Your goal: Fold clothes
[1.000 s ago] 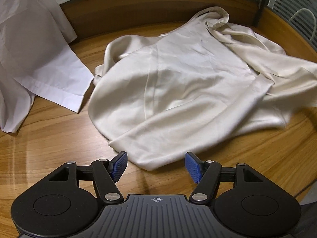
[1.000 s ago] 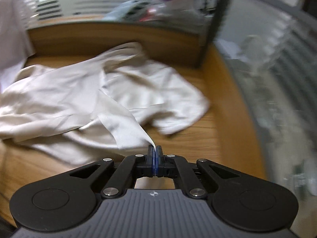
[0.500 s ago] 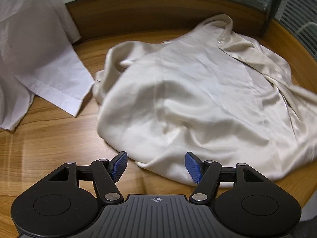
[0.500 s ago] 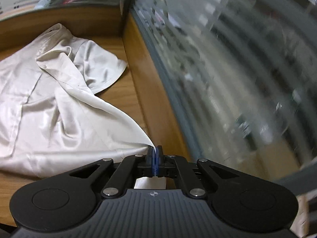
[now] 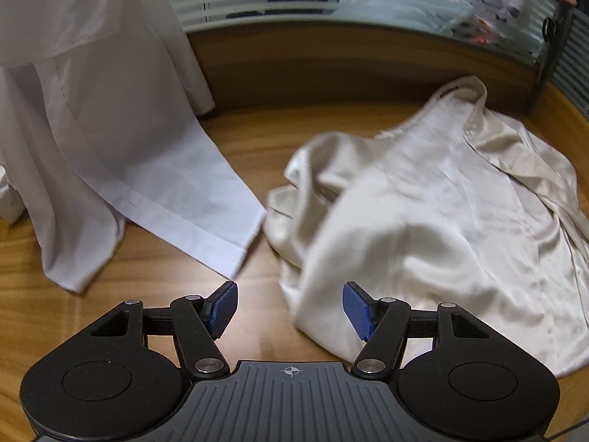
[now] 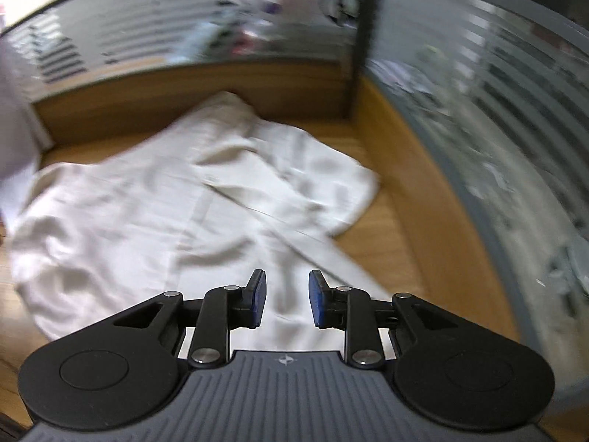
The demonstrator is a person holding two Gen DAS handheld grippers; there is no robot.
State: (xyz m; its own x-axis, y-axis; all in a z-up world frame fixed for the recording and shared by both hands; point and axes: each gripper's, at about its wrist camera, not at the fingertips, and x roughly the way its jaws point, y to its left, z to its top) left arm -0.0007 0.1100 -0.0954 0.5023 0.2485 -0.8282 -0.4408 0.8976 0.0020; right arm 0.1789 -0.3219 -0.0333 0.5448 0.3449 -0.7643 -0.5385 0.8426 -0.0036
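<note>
While the cream shirt (image 5: 434, 221) lies spread on the wooden worktop (image 5: 110, 316), its collar (image 5: 467, 92) points away toward the back wall and its hem comes toward the cameras, so the long axis runs from near edge to far edge, tilted a little to the right in the left wrist view. Satiny fabric, pale ivory, rumpled all over, with a puffed-up fold across the middle and a bunched sleeve (image 5: 313, 169) on its left side. In the right wrist view the shirt (image 6: 154, 213) fills the centre of the worktop (image 6: 405, 243), one short sleeve (image 6: 331, 184) fanned out to the right, and the button placket runs as a diagonal strip down toward the tongs.

Left tongs (image 5: 289, 307) stand wide apart and empty, low over the worktop, the right blue pad just over the shirt's near-left hem edge, no cloth pinched. Right tongs (image 6: 283, 298) are opening, jaws parted over the placket strip, cloth lying beneath the gap but not clamped.

Off to the left a white shirt (image 5: 110, 147) hangs down onto the worktop, its hem corner just beside the cream sleeve. Striped frosted glass (image 6: 497, 129) runs behind.
</note>
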